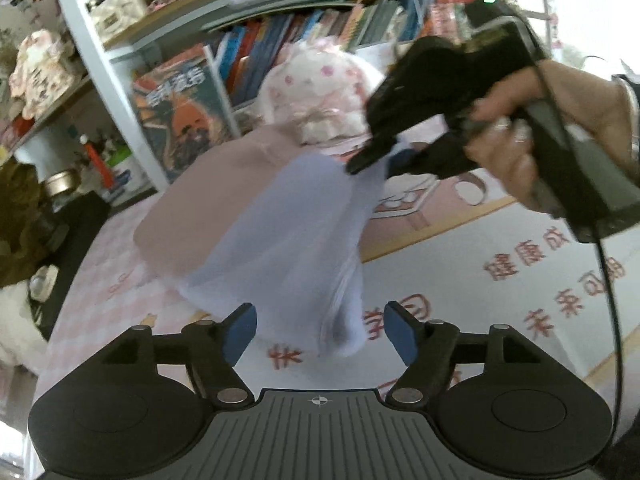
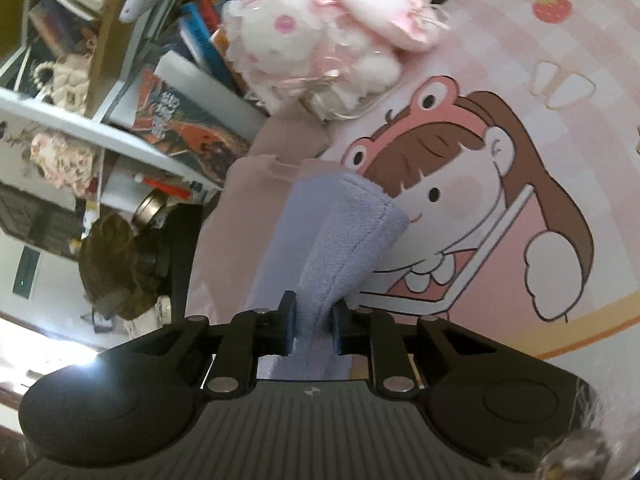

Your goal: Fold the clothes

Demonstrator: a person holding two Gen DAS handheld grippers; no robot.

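Note:
A lavender cloth hangs above the pink printed tabletop, blurred by motion. My right gripper is shut on a thick fold of the lavender cloth; in the left wrist view it holds the cloth's top edge from the upper right. My left gripper is open and empty, its blue pads low in front of the cloth's lower edge. A folded dusty-pink garment lies on the table behind the cloth, also in the right wrist view.
A white-and-pink plush toy sits at the table's back, also in the right wrist view. A bookshelf with books and trinkets stands behind. A dark object is at the table's left edge.

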